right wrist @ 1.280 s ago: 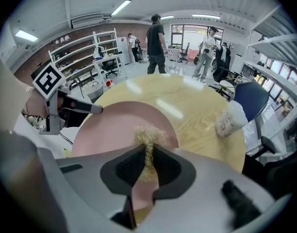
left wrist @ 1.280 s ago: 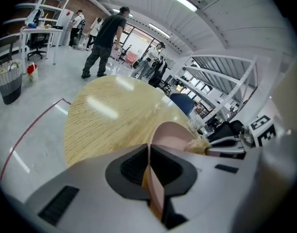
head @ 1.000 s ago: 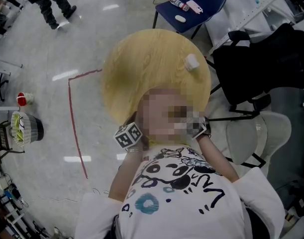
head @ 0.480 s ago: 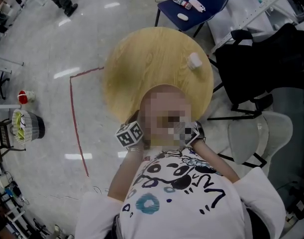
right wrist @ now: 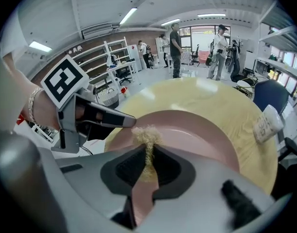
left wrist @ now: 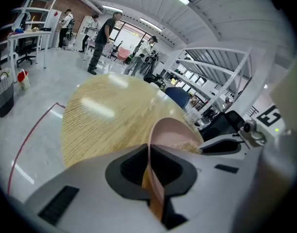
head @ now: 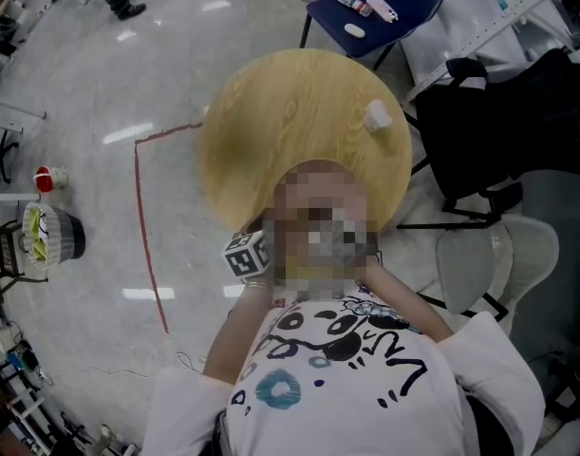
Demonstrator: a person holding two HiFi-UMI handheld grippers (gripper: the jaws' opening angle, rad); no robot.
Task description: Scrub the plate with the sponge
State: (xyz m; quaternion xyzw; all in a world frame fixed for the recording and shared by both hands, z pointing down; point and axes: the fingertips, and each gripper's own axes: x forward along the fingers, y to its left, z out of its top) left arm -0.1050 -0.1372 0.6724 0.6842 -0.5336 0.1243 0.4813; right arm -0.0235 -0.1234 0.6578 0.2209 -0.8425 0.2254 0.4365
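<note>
My left gripper (left wrist: 150, 152) is shut on the rim of a pink plate (left wrist: 173, 132), which it holds on edge above the near edge of the round wooden table (left wrist: 104, 115). The right gripper (right wrist: 148, 154) is shut on a tan fibrous sponge (right wrist: 147, 139), and the sponge's frayed tip lies against the face of the plate (right wrist: 201, 140). From the right gripper view, the left gripper (right wrist: 120, 121) pinches the plate's left rim. In the head view only the left gripper's marker cube (head: 247, 254) shows; the plate and sponge are hidden there by a mosaic patch.
A small white cup (head: 376, 115) stands at the table's far right (right wrist: 266, 123). Beyond the table is a blue chair (head: 384, 3) with small items. A black bag (head: 503, 122) and a pale chair (head: 498, 255) are to the right. Red floor tape (head: 145, 226) and a basket (head: 47, 236) lie left.
The head view has drifted slightly. The right gripper's marker cube has slid further behind the mosaic patch. The left gripper's cube has barely moved.
</note>
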